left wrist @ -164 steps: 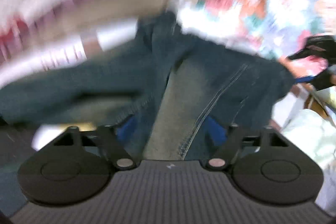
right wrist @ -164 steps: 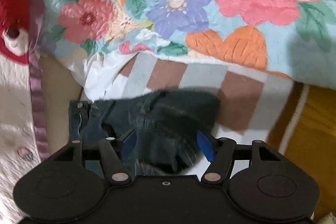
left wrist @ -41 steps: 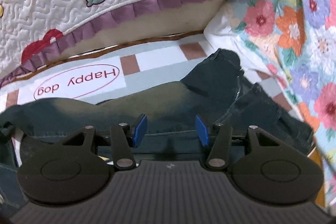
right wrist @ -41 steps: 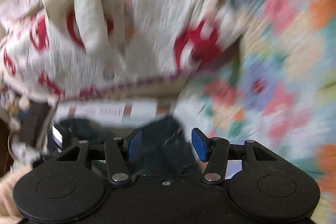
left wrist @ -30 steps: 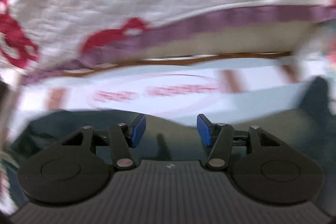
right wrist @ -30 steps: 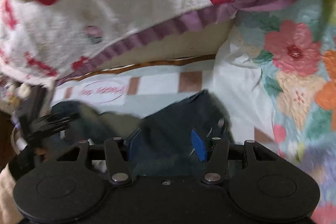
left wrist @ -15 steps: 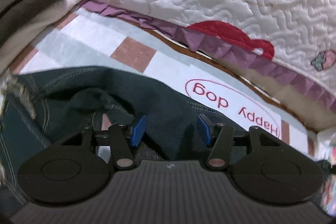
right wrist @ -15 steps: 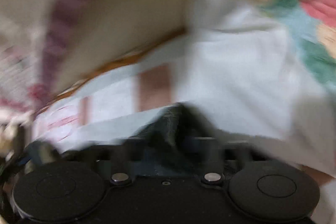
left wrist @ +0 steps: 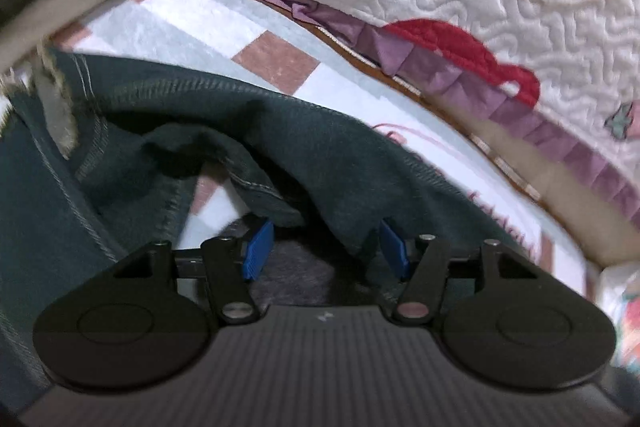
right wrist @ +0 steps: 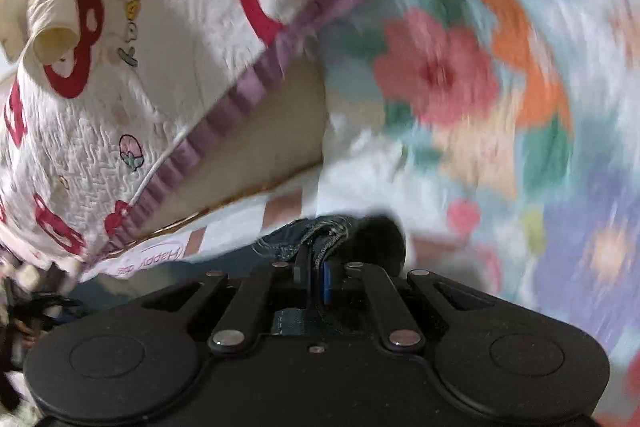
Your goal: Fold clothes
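Right gripper [right wrist: 318, 281] pinches the dark jeans [left wrist: 328, 155] edge tight; left gripper [left wrist: 326, 247] spread, denim folds seemingly draped between its fingers, over the checked mat [left wrist: 276, 61].

Black left tool [left wrist: 325, 247], blue pads [left wrist: 258, 249], silver screws

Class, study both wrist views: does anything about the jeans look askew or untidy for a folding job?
Yes. The jeans lie bunched and rumpled on the checked mat, with one edge curled over. The right gripper is shut on a denim fold; the left gripper is open.
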### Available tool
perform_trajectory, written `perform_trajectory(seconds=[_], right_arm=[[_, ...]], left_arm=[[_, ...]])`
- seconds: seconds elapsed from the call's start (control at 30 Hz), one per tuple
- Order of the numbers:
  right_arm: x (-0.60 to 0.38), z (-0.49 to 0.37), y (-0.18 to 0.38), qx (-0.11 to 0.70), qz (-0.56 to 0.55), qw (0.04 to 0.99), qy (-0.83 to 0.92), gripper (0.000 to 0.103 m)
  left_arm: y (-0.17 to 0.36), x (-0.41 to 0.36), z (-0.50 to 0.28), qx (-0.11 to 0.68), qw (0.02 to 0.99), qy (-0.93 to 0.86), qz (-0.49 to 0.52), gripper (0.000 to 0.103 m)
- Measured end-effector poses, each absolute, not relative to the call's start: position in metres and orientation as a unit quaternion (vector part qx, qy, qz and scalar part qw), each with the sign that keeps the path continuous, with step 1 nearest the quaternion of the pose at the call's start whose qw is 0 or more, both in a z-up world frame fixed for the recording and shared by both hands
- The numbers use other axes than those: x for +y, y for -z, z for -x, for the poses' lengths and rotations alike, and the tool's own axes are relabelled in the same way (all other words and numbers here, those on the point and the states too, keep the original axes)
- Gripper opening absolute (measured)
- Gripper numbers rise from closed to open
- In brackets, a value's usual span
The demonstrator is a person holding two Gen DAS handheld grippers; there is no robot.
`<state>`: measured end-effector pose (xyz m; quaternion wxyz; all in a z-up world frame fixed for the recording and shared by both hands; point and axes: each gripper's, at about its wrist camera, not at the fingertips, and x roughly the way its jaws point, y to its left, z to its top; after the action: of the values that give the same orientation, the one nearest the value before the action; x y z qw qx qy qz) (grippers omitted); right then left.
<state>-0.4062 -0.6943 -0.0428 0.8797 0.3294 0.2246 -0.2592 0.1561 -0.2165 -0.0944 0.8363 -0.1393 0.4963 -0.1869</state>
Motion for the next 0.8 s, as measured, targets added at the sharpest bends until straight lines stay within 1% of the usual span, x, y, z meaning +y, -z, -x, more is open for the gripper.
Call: perform_trajectory(seconds=[0.07,0.13,0.2,0.33,0.4,0.5,0.63,0.8], right_arm=[[-0.684,0.395,0.043,0.243,-0.295,0.883,0.271,0.007],[-0.681,0.391,0.040,0.240,-0.295,0.883,0.275,0.007],[-0.680,0.394,0.040,0.224,-0.309,0.880,0.282,0.007],[-0.680,0.410,0.058,0.194,-0.348,0.869,0.292,0.007],[-0.681,0.411,0.065,0.191,-0.356,0.867,0.290,0.008],[-0.683,0.410,0.070,0.198,-0.339,0.874,0.286,0.008],[-0.687,0.407,0.074,0.195,-0.343,0.874,0.285,0.008],[-0.677,0.392,0.074,0.211,-0.301,0.883,0.291,0.009]], left_arm=[[0.096,-0.220,-0.157,0.494,0.835,0.189,0.150,0.059],[0.097,-0.224,-0.157,0.494,0.835,0.193,0.149,0.059],[0.096,-0.227,-0.157,0.493,0.836,0.195,0.144,0.059],[0.092,-0.230,-0.158,0.490,0.838,0.198,0.135,0.059],[0.089,-0.230,-0.159,0.487,0.840,0.195,0.140,0.059],[0.089,-0.230,-0.162,0.484,0.843,0.183,0.149,0.059],[0.095,-0.233,-0.167,0.482,0.848,0.167,0.148,0.059],[0.102,-0.237,-0.173,0.479,0.853,0.145,0.146,0.059]])
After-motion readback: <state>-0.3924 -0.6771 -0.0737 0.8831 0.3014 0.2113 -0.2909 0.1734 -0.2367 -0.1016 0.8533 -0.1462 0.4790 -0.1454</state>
